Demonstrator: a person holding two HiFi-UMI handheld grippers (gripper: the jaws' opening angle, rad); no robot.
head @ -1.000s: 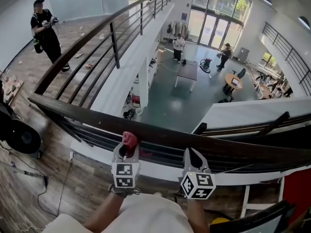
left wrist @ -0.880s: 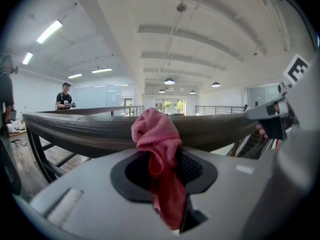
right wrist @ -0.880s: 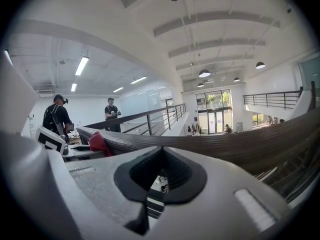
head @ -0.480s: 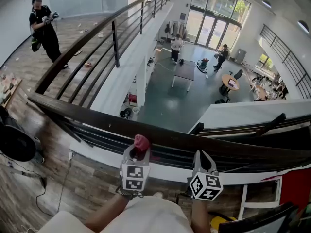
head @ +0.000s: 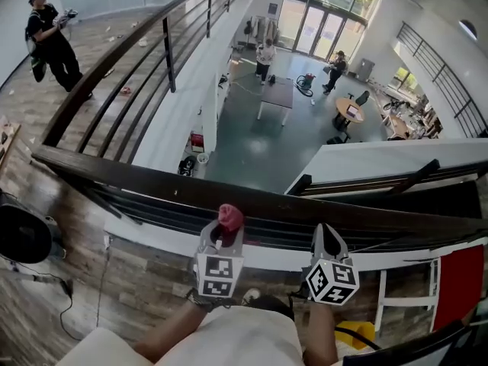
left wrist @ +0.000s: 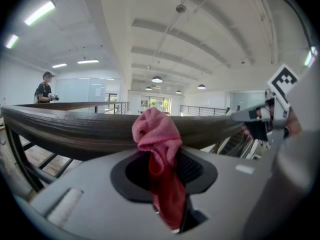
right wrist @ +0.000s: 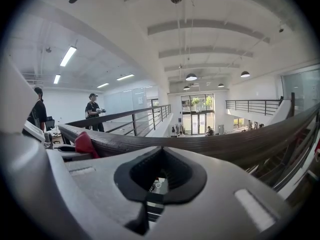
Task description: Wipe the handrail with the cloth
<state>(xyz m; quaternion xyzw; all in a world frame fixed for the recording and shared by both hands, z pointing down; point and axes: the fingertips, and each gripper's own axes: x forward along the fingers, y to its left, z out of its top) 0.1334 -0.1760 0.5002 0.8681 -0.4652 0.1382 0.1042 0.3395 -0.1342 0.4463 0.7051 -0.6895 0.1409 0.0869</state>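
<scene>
Left gripper (head: 226,229): jaws clamped on pink cloth (head: 230,216). The cloth's bunched top presses against the near edge of the dark handrail (head: 122,172), and its tail hangs back between the jaws. Right gripper (head: 327,236): jaws together, nothing between them, tips at the handrail's near edge, to the right of the left gripper and apart from it. The handrail runs left to right in front of both grippers, with an open lower floor beyond it. A person in black (head: 47,30) stands well beyond the handrail, at far left.
</scene>
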